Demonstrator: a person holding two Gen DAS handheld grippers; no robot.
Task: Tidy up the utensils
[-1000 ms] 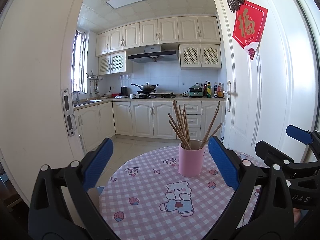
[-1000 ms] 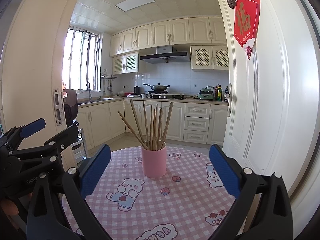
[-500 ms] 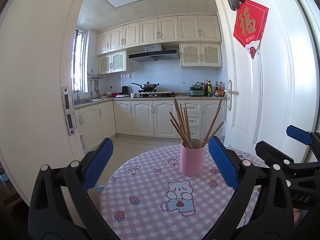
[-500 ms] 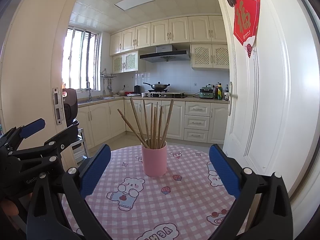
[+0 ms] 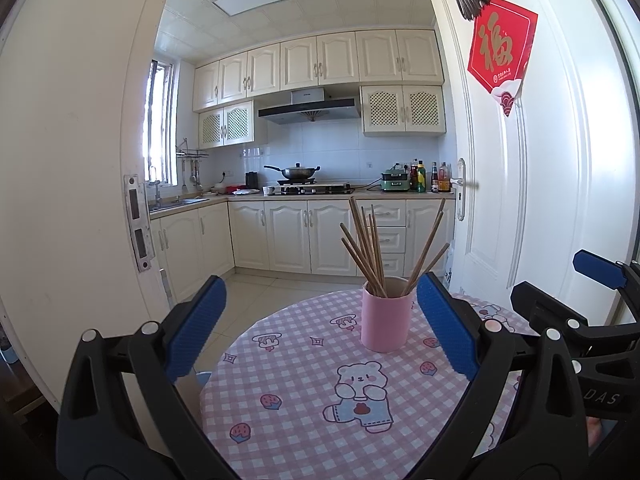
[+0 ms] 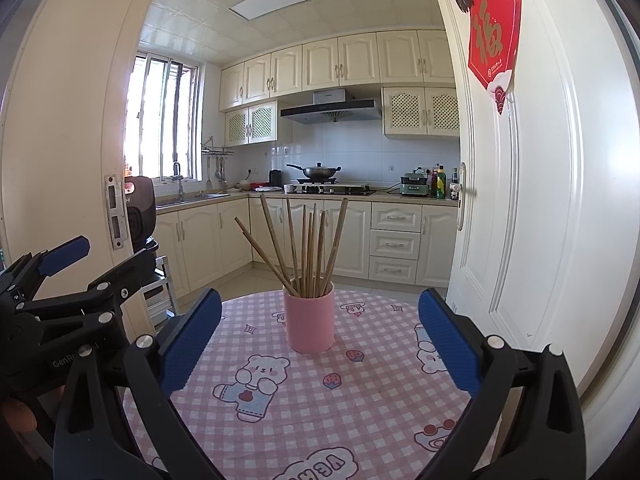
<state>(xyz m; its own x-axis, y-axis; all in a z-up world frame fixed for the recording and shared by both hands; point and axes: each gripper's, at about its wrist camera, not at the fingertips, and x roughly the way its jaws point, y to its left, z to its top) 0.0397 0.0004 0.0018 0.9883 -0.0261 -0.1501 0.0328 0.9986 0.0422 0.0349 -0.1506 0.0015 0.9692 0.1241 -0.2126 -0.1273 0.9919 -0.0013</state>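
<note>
A pink cup point(image 5: 386, 316) point(image 6: 309, 319) stands upright on a round table with a pink checked cloth point(image 5: 296, 412) point(image 6: 360, 404). Several wooden chopsticks point(image 5: 370, 246) point(image 6: 308, 248) stand fanned out in the cup. My left gripper point(image 5: 320, 328) is open and empty, held short of the cup, which sits near its right finger. My right gripper point(image 6: 320, 340) is open and empty too, with the cup between its fingers but farther away. Each gripper shows at the edge of the other's view: the right one point(image 5: 580, 304) and the left one point(image 6: 60, 280).
A white door point(image 5: 540, 168) with a red paper decoration point(image 5: 502, 50) stands open just right of the table. A white door frame point(image 5: 80, 160) rises at left. Behind is a kitchen floor, cabinets point(image 5: 304, 236) and a counter with a wok point(image 5: 296, 172).
Both views have shifted slightly: the cup sits a little farther right in the left wrist view. Both grippers stay open and nothing was grasped.
</note>
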